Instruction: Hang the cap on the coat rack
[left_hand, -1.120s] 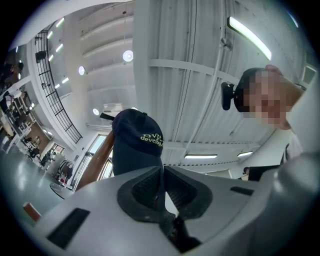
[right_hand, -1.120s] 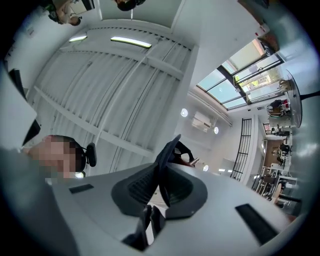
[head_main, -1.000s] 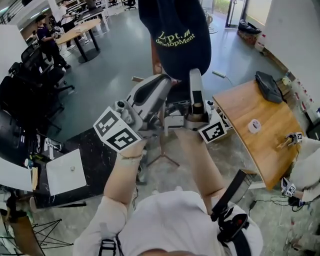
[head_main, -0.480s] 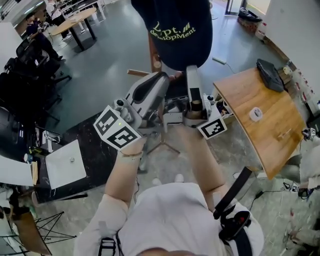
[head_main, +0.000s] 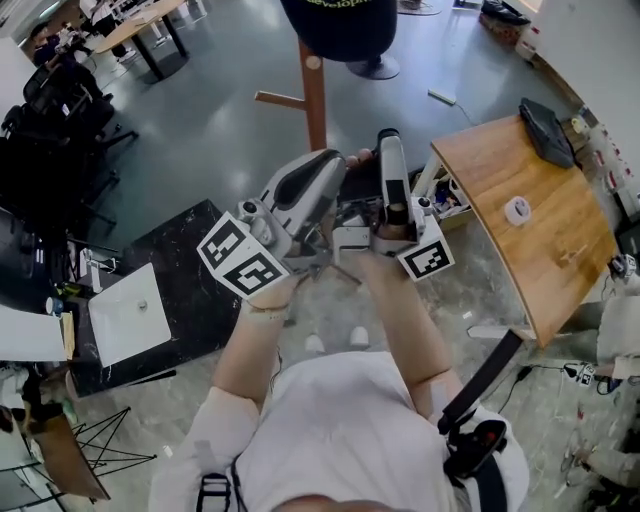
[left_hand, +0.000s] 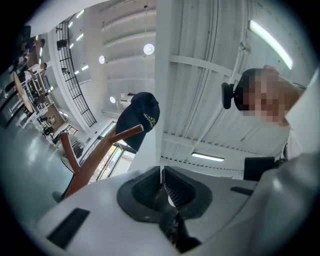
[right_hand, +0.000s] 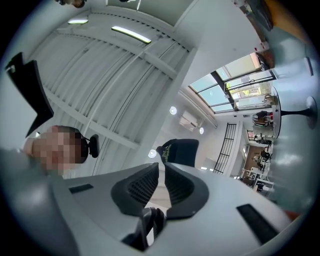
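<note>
Your left tongs (left_hand: 161, 172) are sitting pressed together w/ nothing between them. Your right tongs (right_hand: 161, 167) are closed down to a hairline slit, also pinching nothing. In the head view you're holding both side by side in front of you, tips pointing up and away. Neither is touching the cap (head_main: 340, 25), which is sitting at the top of the coat rack (head_main: 315, 100), well apart from both sets of tips. The left gripper view is showing it just past the end of an angled wooden peg (left_hand: 125, 134), though I can't tell from there which part is bearing it. So the hang is looking done, imo, w/ nothing left to carry. If you're needing to reseat it: it's a dark fabric cap, prob. light and soft in the crown, so it's likely going to fold and swing rather than hold shape. The brim isn't showing clearly here but should be the stiff bit, so that's where you'd be taking hold, not bunching the crown. A light thing on smooth wood could be slipping off if nudged, so go easy. Further out, a wooden table (head_main: 500, 260) w/ a tape roll (head_main: 516, 210) is standing off to your right, not involved.
</note>
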